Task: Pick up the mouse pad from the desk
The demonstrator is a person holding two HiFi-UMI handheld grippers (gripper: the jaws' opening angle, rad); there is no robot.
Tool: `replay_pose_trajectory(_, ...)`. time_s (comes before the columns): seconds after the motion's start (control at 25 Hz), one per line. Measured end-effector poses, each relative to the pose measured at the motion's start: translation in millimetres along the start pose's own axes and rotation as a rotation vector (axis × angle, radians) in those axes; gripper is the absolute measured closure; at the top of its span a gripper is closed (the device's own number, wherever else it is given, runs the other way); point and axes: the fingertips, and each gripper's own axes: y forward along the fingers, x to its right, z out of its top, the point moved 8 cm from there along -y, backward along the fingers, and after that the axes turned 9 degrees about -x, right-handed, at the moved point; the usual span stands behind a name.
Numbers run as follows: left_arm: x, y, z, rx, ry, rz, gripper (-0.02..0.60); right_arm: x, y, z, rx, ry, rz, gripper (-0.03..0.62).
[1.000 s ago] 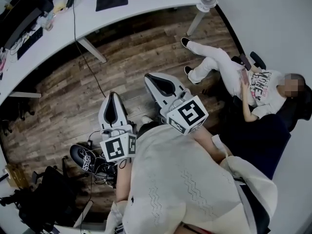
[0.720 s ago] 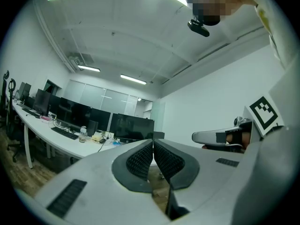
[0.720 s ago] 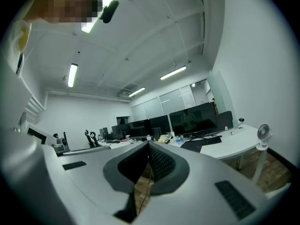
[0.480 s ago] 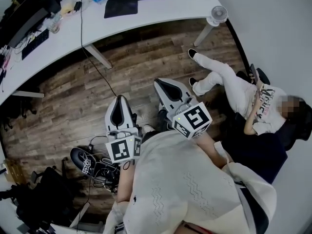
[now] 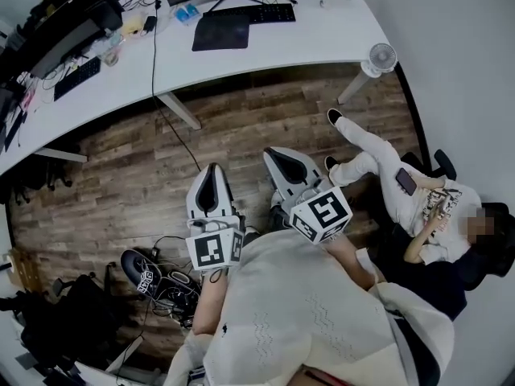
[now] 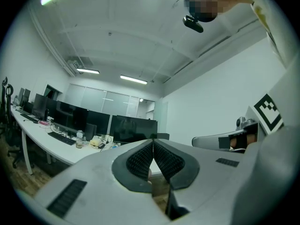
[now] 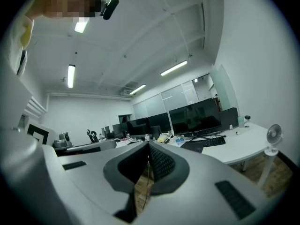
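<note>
**Both grippers closed and empty, well short of the table**

You hold your left gripper [image 5: 211, 170] low at centre frame over the wood floor [image 5: 121, 175]. Its nose points toward the top of the frame and its jaws are pressed together with nothing between them. Well above it, the mouse pad [image 5: 221, 32] lies flat on the white table [image 5: 322, 43], touching a keyboard [image 5: 261, 13] at its upper right. Your right gripper [image 5: 270, 153], just to the right, leans toward the upper left with its jaws also together and empty.

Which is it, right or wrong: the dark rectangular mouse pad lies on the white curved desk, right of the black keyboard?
Wrong side. The head view shows the dark rectangular mouse pad on the white curved desk, left of the black keyboard.
</note>
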Motion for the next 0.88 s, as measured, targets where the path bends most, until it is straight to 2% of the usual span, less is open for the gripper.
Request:
replay_pose_trajectory(0.36, 20.1, 29.1, -1.9, 0.020, -0.008, 0.042, 0.565, 40.6, 2.0, 7.7, 0.003, 0.012, 0.045, 0.594)
replay_pose_trajectory(0.64, 30.1, 50.6, 0.7, 0.023, -0.039, 0.067, 0.565, 66.6, -1.7, 14.5, 0.009, -0.025, 0.016, 0.594)
replay_pose_trajectory(0.88, 37.7, 70.4, -1.7, 0.000, -0.033, 0.059, 0.565, 89.7, -5.4, 14.6, 0.000, -0.001, -0.020, 0.594)
